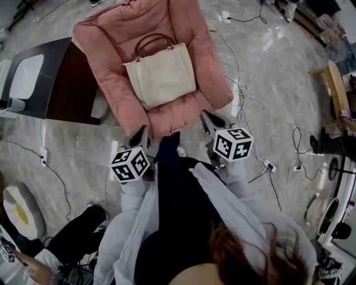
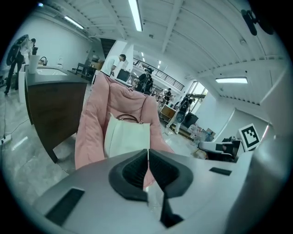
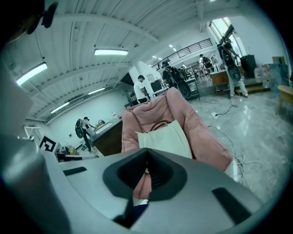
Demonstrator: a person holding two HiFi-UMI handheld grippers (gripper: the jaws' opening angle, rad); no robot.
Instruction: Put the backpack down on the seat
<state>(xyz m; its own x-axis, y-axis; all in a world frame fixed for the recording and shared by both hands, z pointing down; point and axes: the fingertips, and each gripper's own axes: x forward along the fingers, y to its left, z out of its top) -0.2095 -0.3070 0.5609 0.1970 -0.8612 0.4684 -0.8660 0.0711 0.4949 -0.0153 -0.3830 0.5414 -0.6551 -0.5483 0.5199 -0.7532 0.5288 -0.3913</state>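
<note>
Shows the pink armchair [image 1: 105, 78] with the cream backpack [image 1: 162, 77] upright on its seat, leaning against the backrest. Reads as the putting-down already done, with only backing off left. Places the left gripper [image 1: 140, 134] and right gripper [image 1: 208, 119] just off the seat's front edge, apart from the bag, each with jaws pressed together on nothing. Calls for no new grasp, merely staying clear of the bag. From the head view only: that gap, seen from above. From the gripper views only: ceiling lights [image 2: 135, 13], distant people [image 3: 139, 87], pad faces meeting.
</note>
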